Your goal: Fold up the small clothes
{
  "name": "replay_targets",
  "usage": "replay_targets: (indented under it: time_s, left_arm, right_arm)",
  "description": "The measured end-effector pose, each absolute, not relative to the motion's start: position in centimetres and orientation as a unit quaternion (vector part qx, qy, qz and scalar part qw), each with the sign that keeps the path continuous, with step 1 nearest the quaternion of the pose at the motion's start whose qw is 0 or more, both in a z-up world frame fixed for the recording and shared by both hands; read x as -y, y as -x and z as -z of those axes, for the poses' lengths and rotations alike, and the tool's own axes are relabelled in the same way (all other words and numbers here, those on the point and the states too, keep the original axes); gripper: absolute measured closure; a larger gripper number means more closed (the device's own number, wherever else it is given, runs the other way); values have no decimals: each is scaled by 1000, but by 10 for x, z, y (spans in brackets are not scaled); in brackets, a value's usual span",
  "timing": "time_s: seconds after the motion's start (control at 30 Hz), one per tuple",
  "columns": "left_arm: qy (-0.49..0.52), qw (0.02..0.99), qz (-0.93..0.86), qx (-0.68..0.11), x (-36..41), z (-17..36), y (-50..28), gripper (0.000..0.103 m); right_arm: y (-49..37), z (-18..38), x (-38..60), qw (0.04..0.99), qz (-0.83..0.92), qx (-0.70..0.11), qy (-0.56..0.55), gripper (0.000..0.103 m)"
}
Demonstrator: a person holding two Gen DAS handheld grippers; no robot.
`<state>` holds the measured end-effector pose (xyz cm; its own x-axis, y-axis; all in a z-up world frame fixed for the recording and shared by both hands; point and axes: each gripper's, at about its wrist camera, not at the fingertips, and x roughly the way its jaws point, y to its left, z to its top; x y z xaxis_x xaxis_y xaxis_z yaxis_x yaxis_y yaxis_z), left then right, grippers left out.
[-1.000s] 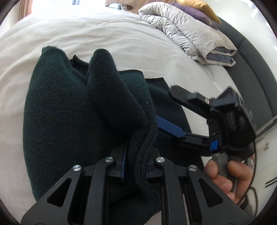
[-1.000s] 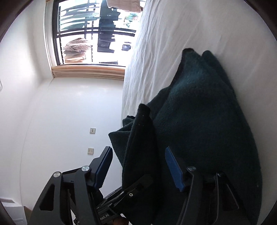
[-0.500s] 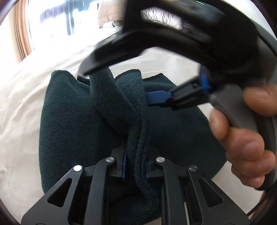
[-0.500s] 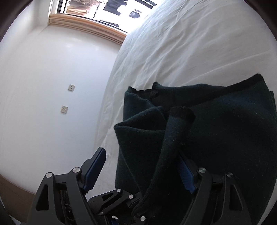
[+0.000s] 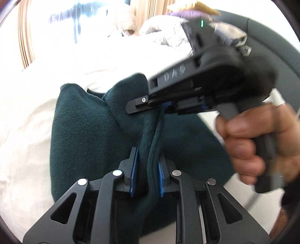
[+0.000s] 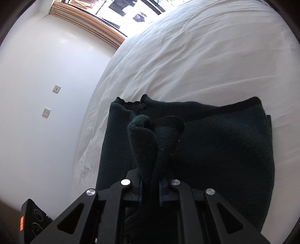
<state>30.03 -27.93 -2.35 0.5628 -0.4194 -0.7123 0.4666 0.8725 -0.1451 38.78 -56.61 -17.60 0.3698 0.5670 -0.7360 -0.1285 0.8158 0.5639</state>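
A dark green fleece garment [image 5: 90, 135] lies partly folded on the white bed [image 5: 28, 105]. My left gripper [image 5: 147, 174] is shut on a bunched fold of the garment at its near edge. My right gripper [image 6: 150, 184] is shut on another pinch of the same garment [image 6: 225, 142]. In the left wrist view the right gripper [image 5: 163, 106] shows from the side, just beyond my left one, with the fabric stretched between the two. A hand [image 5: 258, 142] holds its grey handle.
A rolled grey and white duvet [image 5: 165, 35] with a purple and yellow pillow lies at the head of the bed by a dark headboard [image 5: 277, 47]. A window [image 6: 135, 11] and a white wall [image 6: 37, 93] with two sockets are beyond the bed's edge.
My right gripper was open over the garment and has shut on a fold of it. It swung in close above my left gripper, which has kept its hold.
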Motion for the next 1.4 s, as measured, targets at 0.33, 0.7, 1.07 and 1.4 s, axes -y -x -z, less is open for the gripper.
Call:
replay_targets:
  time_s: [0.33, 0.7, 1.07, 1.4]
  left_arm:
    - [53, 893, 277, -352, 235, 4, -265, 35]
    - [68, 877, 308, -362, 234, 33, -257, 36]
    - [64, 863, 356, -352, 250, 41, -266, 35]
    - [-7, 832, 448, -327, 289, 46, -233, 35]
  right_arm:
    - [-387, 172, 598, 812, -192, -506, -219, 92]
    - [-390, 181, 651, 813, -153, -510, -236, 92]
    - [-365, 191, 676, 795, -166, -474, -340, 48]
    - [-322, 191, 622, 771, -210, -540, -266, 57]
